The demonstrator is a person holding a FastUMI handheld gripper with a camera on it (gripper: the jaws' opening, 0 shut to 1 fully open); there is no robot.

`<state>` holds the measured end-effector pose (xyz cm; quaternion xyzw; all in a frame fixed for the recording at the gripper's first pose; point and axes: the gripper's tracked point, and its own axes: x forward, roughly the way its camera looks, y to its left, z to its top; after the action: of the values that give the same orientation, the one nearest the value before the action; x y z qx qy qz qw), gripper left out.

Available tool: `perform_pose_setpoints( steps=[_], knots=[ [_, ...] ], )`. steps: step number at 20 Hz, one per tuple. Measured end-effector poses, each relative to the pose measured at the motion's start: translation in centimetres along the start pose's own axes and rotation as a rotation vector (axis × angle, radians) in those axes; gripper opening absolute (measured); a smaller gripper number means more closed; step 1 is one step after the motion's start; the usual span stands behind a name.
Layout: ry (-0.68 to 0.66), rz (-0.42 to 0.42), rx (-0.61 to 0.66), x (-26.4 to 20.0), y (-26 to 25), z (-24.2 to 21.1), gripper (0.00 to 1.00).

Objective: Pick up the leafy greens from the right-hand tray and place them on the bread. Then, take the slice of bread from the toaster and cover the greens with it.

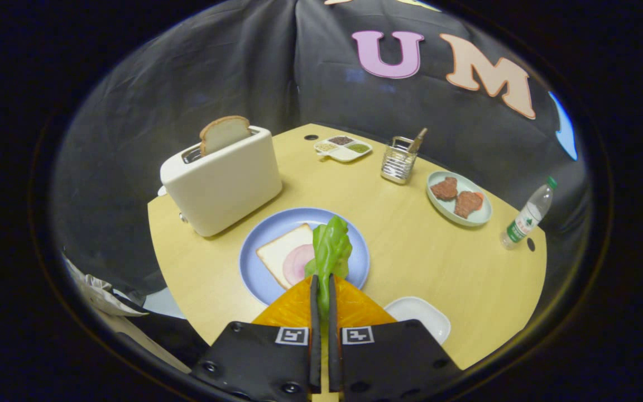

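My gripper is shut on the leafy greens, which stick up from between its fingertips and hang above the blue plate. On that plate lies a slice of bread topped with a pink round of ham; the greens overlap its right edge. Beyond the plate to the left stands a white toaster with a slice of bread poking out of its slot.
A small white tray lies bare just right of my fingers. Farther back stand a divided condiment dish, a metal utensil holder, a plate with two meat patties and a water bottle. The round table's edge runs close by.
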<state>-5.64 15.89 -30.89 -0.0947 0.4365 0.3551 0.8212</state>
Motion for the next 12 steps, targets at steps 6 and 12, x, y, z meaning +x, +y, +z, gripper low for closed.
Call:
perform_pose_setpoints(
  steps=[6, 12],
  knots=[
    [0.006, 0.043, -0.022, 2.8, 3.1, 1.6, 0.08],
    [0.027, 0.076, -0.034, 5.5, 5.2, 2.0, 0.08]
  ],
)
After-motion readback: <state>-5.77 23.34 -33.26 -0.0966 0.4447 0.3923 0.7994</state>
